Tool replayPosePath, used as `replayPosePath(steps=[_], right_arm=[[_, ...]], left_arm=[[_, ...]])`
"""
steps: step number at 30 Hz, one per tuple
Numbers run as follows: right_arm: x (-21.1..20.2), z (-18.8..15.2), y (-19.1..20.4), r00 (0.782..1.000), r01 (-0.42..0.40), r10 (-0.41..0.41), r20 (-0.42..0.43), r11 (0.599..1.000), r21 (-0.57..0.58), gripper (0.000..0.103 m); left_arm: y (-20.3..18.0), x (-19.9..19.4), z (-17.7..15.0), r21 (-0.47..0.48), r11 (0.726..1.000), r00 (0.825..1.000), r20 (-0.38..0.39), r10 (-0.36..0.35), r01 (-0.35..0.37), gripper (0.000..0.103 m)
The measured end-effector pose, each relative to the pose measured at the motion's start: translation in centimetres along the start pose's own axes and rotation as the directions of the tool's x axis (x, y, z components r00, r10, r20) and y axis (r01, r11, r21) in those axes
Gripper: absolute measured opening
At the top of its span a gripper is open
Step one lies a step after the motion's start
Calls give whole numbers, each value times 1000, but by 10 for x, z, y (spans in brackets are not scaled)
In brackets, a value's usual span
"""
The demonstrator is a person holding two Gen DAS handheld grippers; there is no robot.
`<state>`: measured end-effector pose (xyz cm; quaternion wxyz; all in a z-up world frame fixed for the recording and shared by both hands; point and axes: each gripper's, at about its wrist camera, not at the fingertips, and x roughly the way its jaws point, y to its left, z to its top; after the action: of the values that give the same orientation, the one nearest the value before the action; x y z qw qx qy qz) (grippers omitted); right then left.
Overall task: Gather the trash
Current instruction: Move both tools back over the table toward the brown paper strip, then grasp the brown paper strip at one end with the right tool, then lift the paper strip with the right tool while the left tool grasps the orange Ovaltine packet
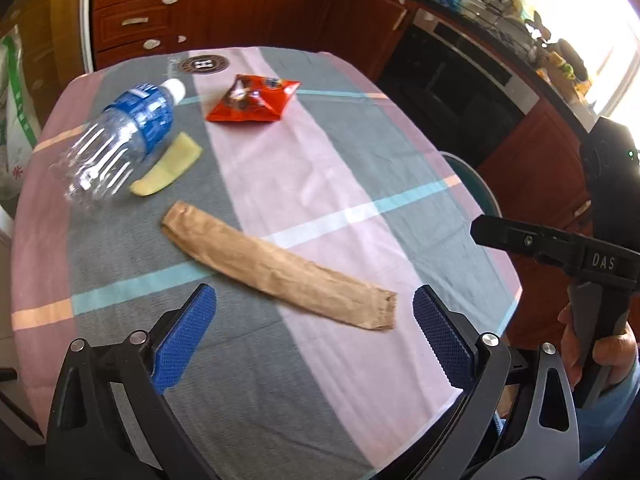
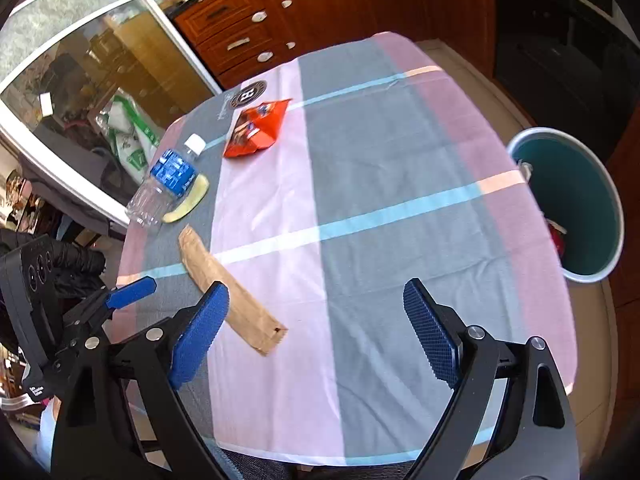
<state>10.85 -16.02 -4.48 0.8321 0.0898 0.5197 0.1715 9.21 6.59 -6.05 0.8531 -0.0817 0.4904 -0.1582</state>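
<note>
Plainly, left gripper [image 1: 314, 336] fingers wide, empty; right gripper [image 2: 316, 330] likewise

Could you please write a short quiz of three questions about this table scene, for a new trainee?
1. True or false: the brown paper bag lies flat on the tablecloth, nearest to the left tool.
2. Which item touches the plastic bottle?
A. red snack packet
B. yellow peel
C. brown paper bag
3. Fill in: the bin stands on the floor beside the table, and its inside is ____ in colour.

Key
1. True; both tools, also the right tool, are open and hold nothing.
2. B; the peel lies against the bottle's side.
3. Green (teal); something red lies in it.
</note>
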Motion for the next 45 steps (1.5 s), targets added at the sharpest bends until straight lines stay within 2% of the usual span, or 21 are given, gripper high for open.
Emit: replayPosePath(steps=[8, 12, 16, 21, 25, 27, 29, 31, 33, 38, 41, 45], right_arm=[[58, -9, 75, 997, -23, 7, -82, 981, -193, 85], [81, -10, 102, 994, -18, -13, -110, 961, -277, 75], [100, -8, 119, 992, 1, -44, -120, 941, -340, 72], [117, -9, 125, 987, 32, -89, -135, 927, -374, 64], [121, -11, 132, 986, 72, -130, -107, 900, -429, 62], [121, -13, 136, 984, 109, -163, -75, 873, -476, 47], [121, -15, 139, 984, 104, -161, -76, 866, -488, 42], [119, -18, 143, 985, 97, -153, -73, 862, -498, 30], [118, -19, 143, 985, 91, -150, -82, 864, -495, 9], [110, -8, 123, 989, 24, -77, -128, 928, -371, 5], [96, 7, 106, 993, -1, -31, -110, 958, -287, 4], [74, 30, 74, 999, -19, 10, -53, 986, -165, 4]], left_arm=[[66, -17, -15, -66, 996, 998, 18, 61, -60, 99], [86, -21, -17, -85, 993, 996, 27, 85, -82, 99], [107, -24, -19, -118, 989, 995, 28, 92, -88, 99], [122, -23, -19, -132, 986, 995, 22, 101, -97, 99], [130, -22, -16, -142, 985, 994, 19, 103, -100, 99], [133, -21, -14, -148, 984, 994, 18, 103, -99, 99], [133, -19, -13, -154, 984, 995, 14, 95, -92, 99], [131, -16, -11, -149, 985, 996, 9, 87, -84, 99], [127, -15, -10, -134, 987, 996, 11, 90, -88, 99], [120, -16, -2, -117, 989, 996, 13, 93, -91, 99], [110, -17, 7, -103, 992, 997, 18, 69, -67, 99], [77, -7, 30, -33, 999, 999, 22, 40, -39, 99]])
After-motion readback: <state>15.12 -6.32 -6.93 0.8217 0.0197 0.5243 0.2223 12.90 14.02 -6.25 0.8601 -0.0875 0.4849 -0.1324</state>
